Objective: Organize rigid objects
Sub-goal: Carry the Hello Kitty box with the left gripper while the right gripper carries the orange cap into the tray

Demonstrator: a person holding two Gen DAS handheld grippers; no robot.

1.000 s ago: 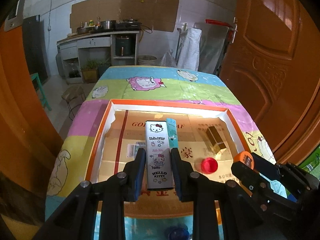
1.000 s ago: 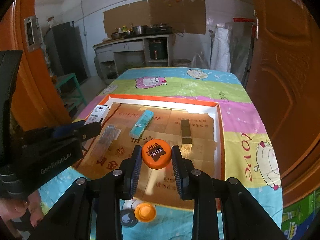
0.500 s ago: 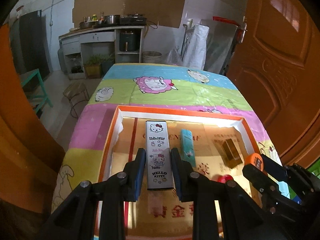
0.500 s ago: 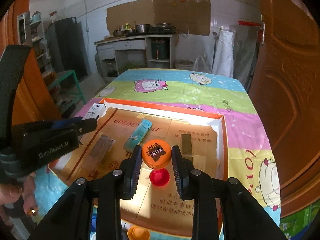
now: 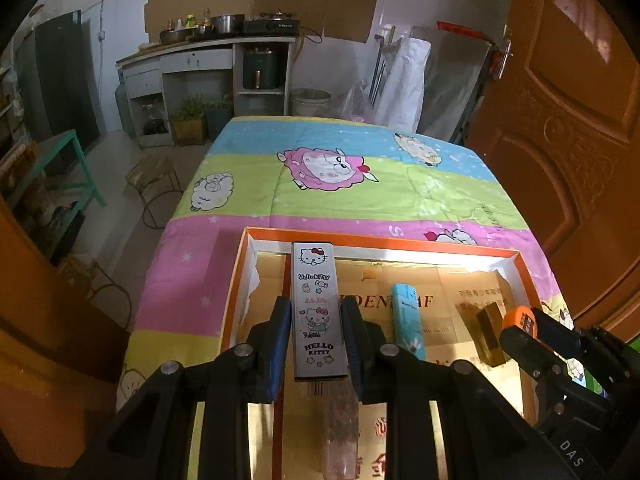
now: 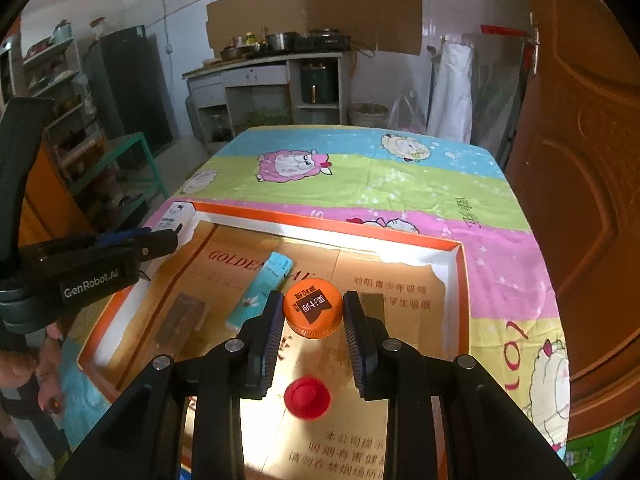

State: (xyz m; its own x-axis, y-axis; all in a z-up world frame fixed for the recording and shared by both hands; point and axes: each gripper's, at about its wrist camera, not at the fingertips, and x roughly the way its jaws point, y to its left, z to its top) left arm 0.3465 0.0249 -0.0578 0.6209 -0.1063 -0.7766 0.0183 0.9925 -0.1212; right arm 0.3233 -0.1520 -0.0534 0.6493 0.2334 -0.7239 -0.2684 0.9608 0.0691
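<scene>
My left gripper (image 5: 316, 340) is shut on a long Hello Kitty box (image 5: 318, 308) and holds it above the left side of the orange-rimmed tray (image 5: 400, 238). My right gripper (image 6: 313, 320) is shut on an orange bottle cap (image 6: 313, 308) above the tray's middle (image 6: 320, 224). In the tray lie a teal box (image 6: 264, 288), a gold box (image 5: 490, 330), a red cap (image 6: 308, 396) and a dark reflective patch (image 6: 182, 316) under the left gripper. The left gripper also shows in the right wrist view (image 6: 160, 240), the right gripper in the left wrist view (image 5: 520, 328).
The tray sits on a table with a striped cartoon-sheep cloth (image 5: 340, 168). An orange wooden door (image 5: 560, 120) stands close on the right. A kitchen counter (image 5: 208, 52) and a green stool (image 5: 60, 160) are far behind and to the left.
Both grippers have moved forward over the tray, each with its object held. The Hello Kitty box now reaches the tray's far left rim; the red cap has slid nearer in the right wrist view.
</scene>
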